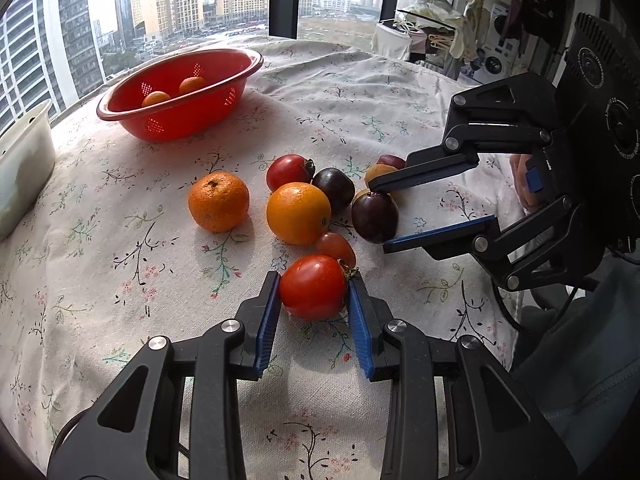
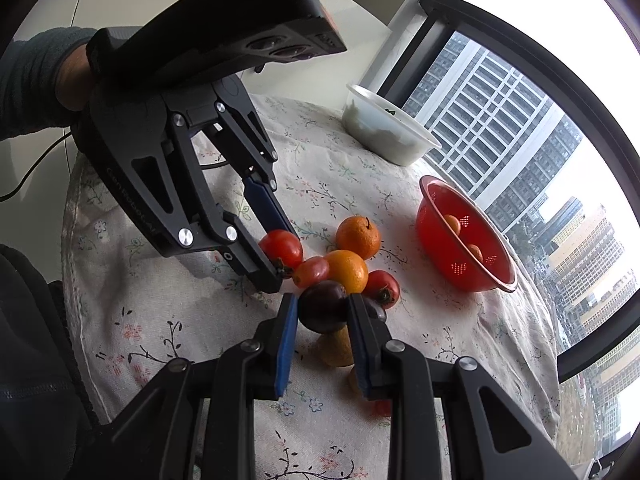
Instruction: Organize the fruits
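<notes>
My left gripper (image 1: 315,280) is shut on a red tomato (image 1: 314,288) that rests on the floral tablecloth (image 1: 120,240). The right wrist view shows the same left gripper (image 2: 285,254) pinching this tomato (image 2: 281,248). My right gripper (image 2: 322,300) is shut on a dark purple plum (image 2: 320,306); in the left wrist view the right gripper (image 1: 378,216) holds that plum (image 1: 374,218) from the right. Two oranges (image 1: 219,201) (image 1: 298,213), another tomato (image 1: 289,172), a second dark plum (image 1: 334,189) and a small red tomato (image 1: 337,248) lie clustered between them.
A red colander basket (image 1: 248,64) with two small oranges stands at the back left, and a white tub (image 1: 24,160) at the left edge. A yellowish fruit (image 2: 336,346) lies under my right gripper. Windows ring the table. A person's sleeve (image 2: 28,80) shows behind the left gripper.
</notes>
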`<state>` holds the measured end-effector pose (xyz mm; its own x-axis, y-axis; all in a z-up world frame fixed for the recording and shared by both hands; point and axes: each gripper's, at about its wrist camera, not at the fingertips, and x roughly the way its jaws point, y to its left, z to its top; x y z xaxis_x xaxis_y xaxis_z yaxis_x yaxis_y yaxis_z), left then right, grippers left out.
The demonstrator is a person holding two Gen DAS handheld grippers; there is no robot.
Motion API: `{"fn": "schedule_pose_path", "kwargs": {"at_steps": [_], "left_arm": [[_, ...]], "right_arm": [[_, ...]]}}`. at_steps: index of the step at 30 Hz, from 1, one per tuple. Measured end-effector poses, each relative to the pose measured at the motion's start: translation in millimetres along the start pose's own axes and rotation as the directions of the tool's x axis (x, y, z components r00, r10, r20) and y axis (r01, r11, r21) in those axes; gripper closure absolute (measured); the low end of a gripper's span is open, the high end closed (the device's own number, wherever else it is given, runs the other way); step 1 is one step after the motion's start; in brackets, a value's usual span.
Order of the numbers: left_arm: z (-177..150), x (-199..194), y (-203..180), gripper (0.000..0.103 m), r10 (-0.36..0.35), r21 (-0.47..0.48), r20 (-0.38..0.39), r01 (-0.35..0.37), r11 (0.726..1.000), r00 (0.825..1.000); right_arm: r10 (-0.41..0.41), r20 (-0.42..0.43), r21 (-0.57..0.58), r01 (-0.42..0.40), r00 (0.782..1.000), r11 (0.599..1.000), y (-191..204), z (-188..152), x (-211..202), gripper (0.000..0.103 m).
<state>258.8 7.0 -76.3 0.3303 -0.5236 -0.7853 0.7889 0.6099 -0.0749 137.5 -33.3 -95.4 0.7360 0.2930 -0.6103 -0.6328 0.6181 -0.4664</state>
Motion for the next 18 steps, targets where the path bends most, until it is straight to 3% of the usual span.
{"fn": "schedule_pose_path", "kwargs": {"at_steps": [18], "left_arm": [[0.6, -26.3, 14.8, 0.072, 0.025, -0.029, 0.059, -0.024, 0.999, 0.998]], "right_arm": [[-0.016, 0.020, 0.042, 0.015, 1.000, 0.999, -12.7, 0.5, -6.2, 0.076]]}}
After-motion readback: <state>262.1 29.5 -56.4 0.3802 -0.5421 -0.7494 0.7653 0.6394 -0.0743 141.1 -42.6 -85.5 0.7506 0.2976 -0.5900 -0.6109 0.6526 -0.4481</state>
